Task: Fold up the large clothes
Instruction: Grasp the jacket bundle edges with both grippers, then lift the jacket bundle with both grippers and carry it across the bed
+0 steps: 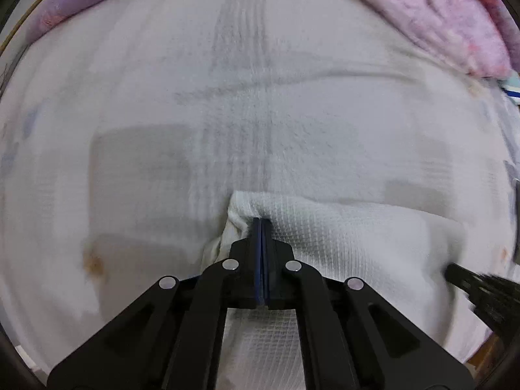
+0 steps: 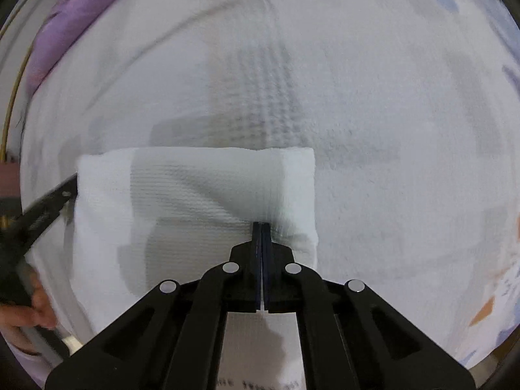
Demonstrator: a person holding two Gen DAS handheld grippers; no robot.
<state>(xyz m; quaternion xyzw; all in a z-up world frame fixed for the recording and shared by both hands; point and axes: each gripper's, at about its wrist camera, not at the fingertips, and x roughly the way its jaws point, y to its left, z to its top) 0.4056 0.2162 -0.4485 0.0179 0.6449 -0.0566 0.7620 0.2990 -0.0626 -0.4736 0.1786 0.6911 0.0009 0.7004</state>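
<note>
A: Left gripper (image 1: pixel 261 219)?
B: Jaws pressed together on the left corner of the white waffle-weave garment (image 1: pixel 341 237); cloth bunches around the tips.
A: Right gripper (image 2: pixel 261 224)?
B: Same, clamped on the garment's right side, near its far right corner. From the left wrist view it's the black shape at the right edge.
A: Where's the garment?
B: Lifted edge stretched between both grippers, over the rest of the white fabric spread flat on the bed sheet (image 1: pixel 48 169). Background heavily blurred.
A: Anything else?
B: Purple-pink quilt (image 1: pixel 455 16) along the far side, a hand (image 2: pixel 29 312) at the near left.
</note>
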